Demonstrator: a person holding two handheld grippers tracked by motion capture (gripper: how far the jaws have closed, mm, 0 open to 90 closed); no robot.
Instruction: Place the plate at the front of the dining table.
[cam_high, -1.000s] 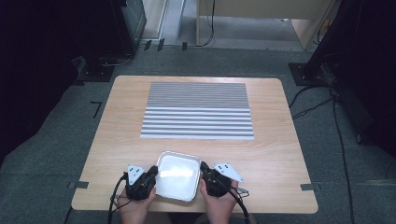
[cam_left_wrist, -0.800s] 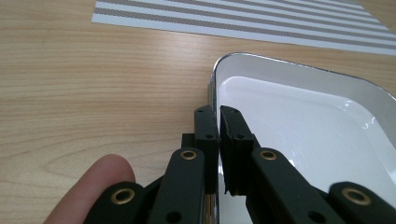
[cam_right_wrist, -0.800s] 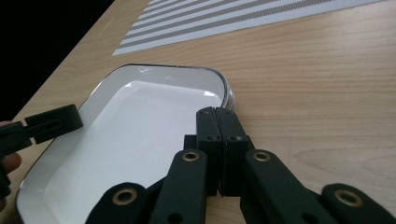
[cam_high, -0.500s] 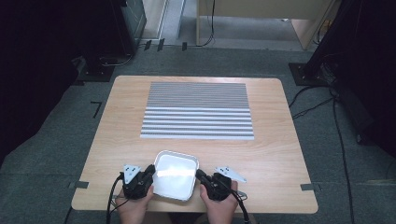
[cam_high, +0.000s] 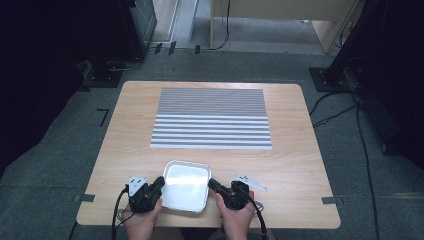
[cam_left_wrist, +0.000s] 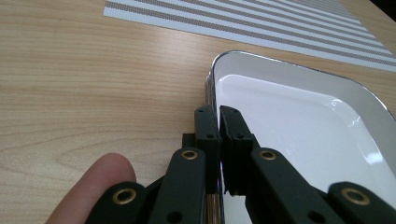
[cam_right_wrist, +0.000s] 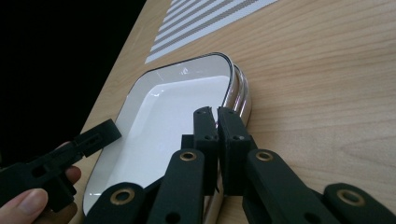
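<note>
Tray (cam_high: 186, 186), white enamel with a dark rim, sits on the worktop (cam_high: 300, 175) between both grippers. Left gripper (cam_left_wrist: 219, 122) and right gripper (cam_right_wrist: 217, 122) each pinch an opposite side rim between nearly pressed-together jaws, likely so the tray stays level when lifted.

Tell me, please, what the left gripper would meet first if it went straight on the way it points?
The left gripper is shut on the white rectangular enamel tray's rim; straight on, it would probably just follow that rim toward the grey-and-white striped placemat.

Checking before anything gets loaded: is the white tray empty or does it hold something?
Empty. The white tray shows a bare glossy white bottom in both gripper views, with just light reflections on it.
</note>
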